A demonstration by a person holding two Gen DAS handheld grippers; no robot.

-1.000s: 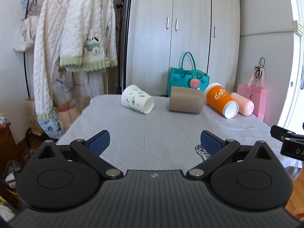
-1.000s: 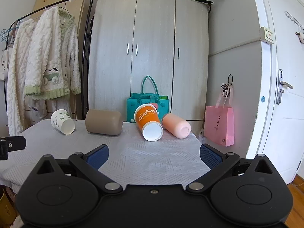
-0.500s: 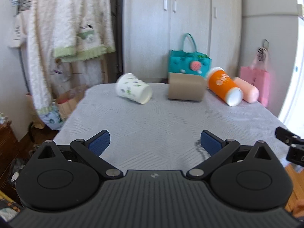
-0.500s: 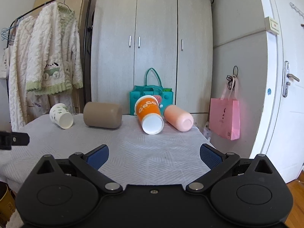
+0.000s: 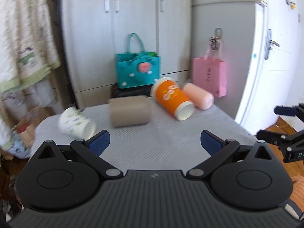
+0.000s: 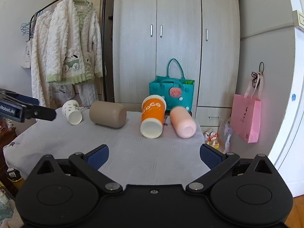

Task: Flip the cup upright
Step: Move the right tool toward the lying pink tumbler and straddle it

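Several cups lie on their sides along the far edge of a table with a white cloth (image 6: pixel 133 152): a white cup with green print (image 5: pixel 77 122) (image 6: pixel 72 111), a tan cup (image 5: pixel 130 111) (image 6: pixel 107 114), an orange cup (image 5: pixel 172 98) (image 6: pixel 152 115) and a pink cup (image 5: pixel 198 96) (image 6: pixel 182 122). My left gripper (image 5: pixel 154 143) is open and empty, over the near part of the table, short of the white and tan cups. My right gripper (image 6: pixel 153 154) is open and empty, short of the orange cup.
A wardrobe (image 6: pixel 174 38) stands behind the table, with a teal bag (image 6: pixel 172 93) at its foot. A pink bag (image 6: pixel 247 119) hangs on the wall at right. White robes (image 6: pixel 66 53) hang on a rack at left. The table edge drops to a wooden floor at right.
The left gripper has moved forward and turned right, so the cups look nearer and larger. The right gripper has moved closer to the table. Both stay open.
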